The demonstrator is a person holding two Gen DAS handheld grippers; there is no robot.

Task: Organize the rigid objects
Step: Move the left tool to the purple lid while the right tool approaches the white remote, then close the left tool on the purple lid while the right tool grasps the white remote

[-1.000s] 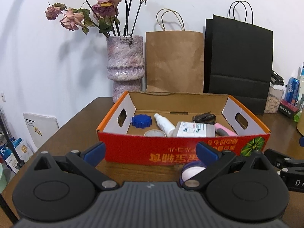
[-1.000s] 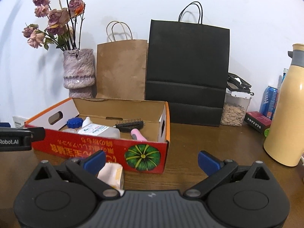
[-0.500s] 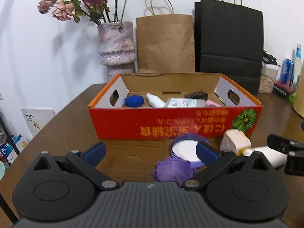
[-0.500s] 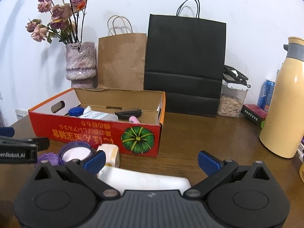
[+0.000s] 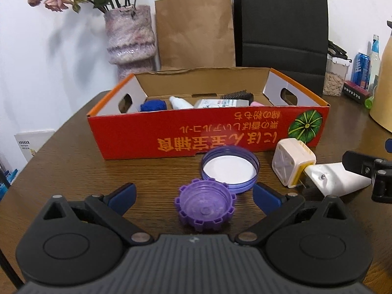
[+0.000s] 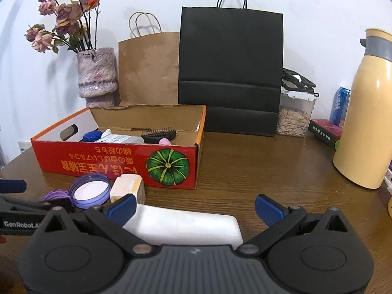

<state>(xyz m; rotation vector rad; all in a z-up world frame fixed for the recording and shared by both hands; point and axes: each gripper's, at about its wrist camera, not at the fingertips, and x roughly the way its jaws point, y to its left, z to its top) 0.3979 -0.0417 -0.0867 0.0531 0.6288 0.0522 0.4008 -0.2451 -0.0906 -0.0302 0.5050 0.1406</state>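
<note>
At the left end of the brown wooden table [image 5: 61,166], toward its back edge, stands the red cardboard box with a green pumpkin print [image 5: 220,134], already holding a blue ridged cap [image 5: 153,104], a white bottle [image 5: 180,103], a black comb [image 6: 159,132] and other small items. In front of the box's near wall lie the loose pieces not yet put away: a purple notched plastic cap [image 5: 205,205] nearest the front edge, a round violet lid with a white liner [image 5: 229,169] touching it just behind, then a cream square charger plug [image 5: 292,163] and a white flat plastic tube [image 6: 181,225] lying along the front edge. The left gripper [image 5: 193,193] is spread wide with the purple cap sitting between its blue tips, apart from both. The right gripper [image 6: 196,207] is also wide, its tips either side of the white tube without pressing it. The step in hand looks like picking up the remaining pieces; next, each gripper probably needs to lower, centre on its piece and close before lifting it over the box wall.
</note>
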